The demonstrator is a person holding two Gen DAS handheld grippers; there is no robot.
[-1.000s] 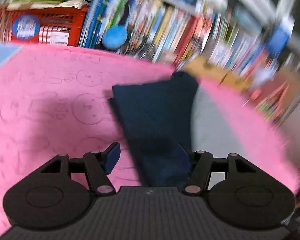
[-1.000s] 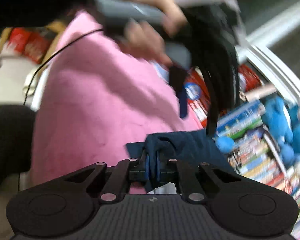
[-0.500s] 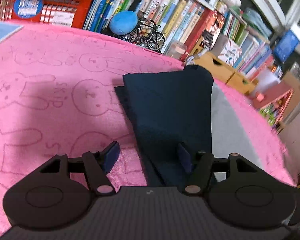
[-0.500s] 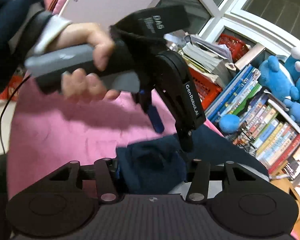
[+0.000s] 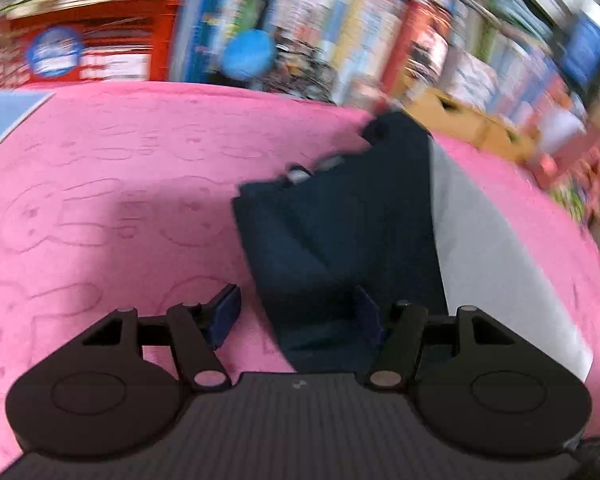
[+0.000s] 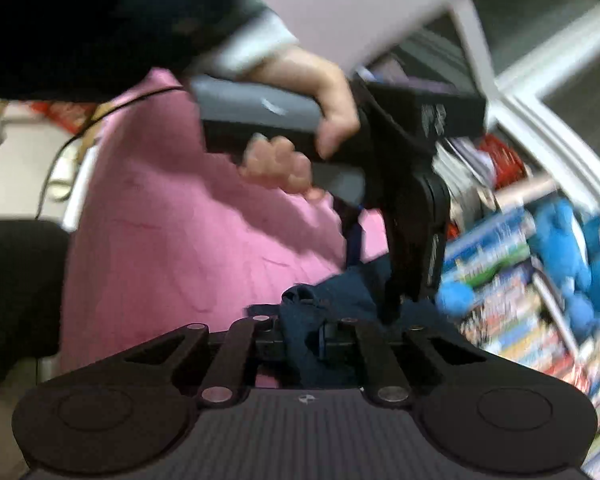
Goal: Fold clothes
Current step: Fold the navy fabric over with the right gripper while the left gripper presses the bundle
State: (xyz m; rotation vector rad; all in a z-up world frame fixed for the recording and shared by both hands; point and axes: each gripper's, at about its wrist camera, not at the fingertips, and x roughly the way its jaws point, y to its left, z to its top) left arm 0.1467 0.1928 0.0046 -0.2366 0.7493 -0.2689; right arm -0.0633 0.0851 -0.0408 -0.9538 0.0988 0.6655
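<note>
Lying folded on pink cloth [image 5: 100,160], navy garment [image 5: 340,240]; right claw [image 6: 302,336] pinching it, left claw [image 5: 296,312] open

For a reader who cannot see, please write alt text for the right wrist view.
The right gripper is shut on a fold of the dark blue garment over a pink blanket. Beyond it, a hand holds the left gripper above the same cloth.

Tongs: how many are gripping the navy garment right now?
1. The right tongs are shut on the navy garment, bunched between the pads. The left tongs stand open over its near edge, not pinching.
</note>
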